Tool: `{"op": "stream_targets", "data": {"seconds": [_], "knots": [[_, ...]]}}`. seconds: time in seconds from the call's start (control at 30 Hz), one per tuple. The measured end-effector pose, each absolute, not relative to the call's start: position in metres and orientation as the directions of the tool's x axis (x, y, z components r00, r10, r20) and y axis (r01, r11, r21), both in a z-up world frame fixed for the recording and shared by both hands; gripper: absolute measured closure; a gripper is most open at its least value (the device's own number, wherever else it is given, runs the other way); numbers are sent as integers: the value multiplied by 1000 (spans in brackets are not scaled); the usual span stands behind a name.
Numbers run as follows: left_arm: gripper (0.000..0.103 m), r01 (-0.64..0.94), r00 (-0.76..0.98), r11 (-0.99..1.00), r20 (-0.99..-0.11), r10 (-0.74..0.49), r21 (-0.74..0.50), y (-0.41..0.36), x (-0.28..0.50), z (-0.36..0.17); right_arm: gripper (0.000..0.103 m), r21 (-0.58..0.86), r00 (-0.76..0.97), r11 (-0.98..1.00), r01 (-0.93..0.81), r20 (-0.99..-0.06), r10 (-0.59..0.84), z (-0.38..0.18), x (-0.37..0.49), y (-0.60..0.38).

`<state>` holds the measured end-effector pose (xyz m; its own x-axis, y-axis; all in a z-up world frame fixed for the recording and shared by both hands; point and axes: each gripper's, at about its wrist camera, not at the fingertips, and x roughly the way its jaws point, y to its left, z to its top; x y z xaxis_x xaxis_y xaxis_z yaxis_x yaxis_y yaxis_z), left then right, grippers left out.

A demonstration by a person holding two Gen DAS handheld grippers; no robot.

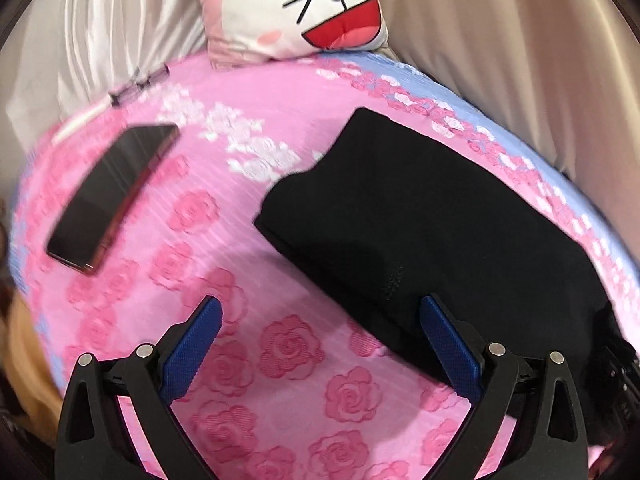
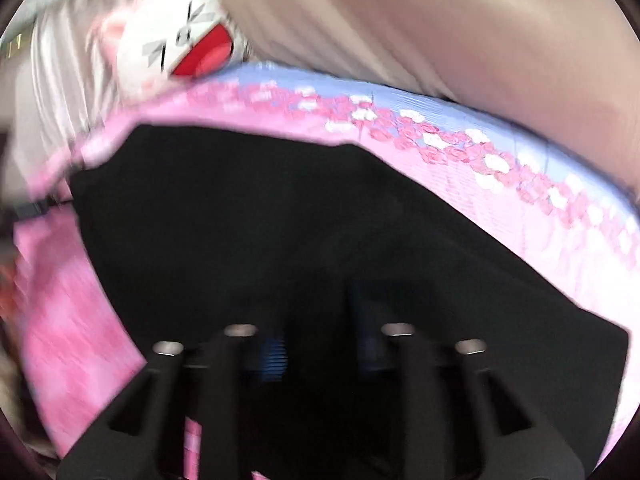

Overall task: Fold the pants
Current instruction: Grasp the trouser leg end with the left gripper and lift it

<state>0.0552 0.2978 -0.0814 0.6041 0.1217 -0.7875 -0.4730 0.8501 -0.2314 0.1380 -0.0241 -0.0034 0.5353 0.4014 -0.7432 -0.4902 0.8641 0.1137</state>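
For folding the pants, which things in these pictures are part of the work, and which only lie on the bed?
Part of the work:
- black pants, already folded over
- left gripper, open
- right gripper

Only lying there:
- phone
- glasses
- cartoon-face pillow
- pink rose bedsheet underneath

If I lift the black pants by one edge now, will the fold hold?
Probably not: the black pants look like soft, limp cloth, so layers would likely droop and open. They seem light, and may slide on the pink rose bedspread if pushed.
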Motion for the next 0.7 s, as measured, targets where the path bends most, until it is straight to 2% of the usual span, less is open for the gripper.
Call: {"op": "stream_targets", "data": {"seconds": [0.03, 0.17, 0.23, 0.3, 0.33, 0.37, 0.43, 0.57, 0.63, 0.67, 0.7], "knots": [[6, -471, 607, 846, -788, 104, -251, 300, 56, -83, 89, 130, 527, 860, -493, -742, 414, -1, 140, -19], [6, -466, 623, 824, -781, 46, -324, 305, 57, -88, 90, 90, 483, 832, -548, -778, 402, -19, 142, 23], [6, -471, 643, 803, -766, 30, -364, 311, 56, -88, 86, 83, 522, 843, -532, -751, 403, -18, 136, 25], [6, -486, 666, 764, -746, 9, -425, 321, 55, -88, 84, 142, 533, 837, -528, -713, 457, -5, 125, 15], [6, -496, 672, 745, -741, 4, -446, 325, 55, -89, 70, 155, 551, 839, -521, -690, 469, 4, 119, 8], [6, -507, 676, 730, -737, 8, -458, 328, 57, -89, 49, 151, 584, 849, -507, -664, 467, 15, 113, 0], [6, -540, 663, 718, -747, 41, -439, 329, 67, -88, 29, 139, 633, 859, -492, -620, 463, 34, 103, -16], [10, -526, 670, 743, -739, 62, -414, 322, 93, -88, 27, 97, 709, 903, -418, -586, 392, 58, 90, -57], [39, -550, 656, 756, -743, 129, -354, 316, 105, -86, 22, 136, 730, 923, -359, -575, 369, 64, 88, -87], [86, -531, 666, 766, -737, 113, -362, 314, 110, -85, 19, 143, 740, 931, -336, -572, 355, 66, 86, -98], [86, -503, 681, 758, -730, 53, -414, 314, 115, -85, 19, 144, 753, 941, -307, -568, 333, 68, 83, -114]]}}
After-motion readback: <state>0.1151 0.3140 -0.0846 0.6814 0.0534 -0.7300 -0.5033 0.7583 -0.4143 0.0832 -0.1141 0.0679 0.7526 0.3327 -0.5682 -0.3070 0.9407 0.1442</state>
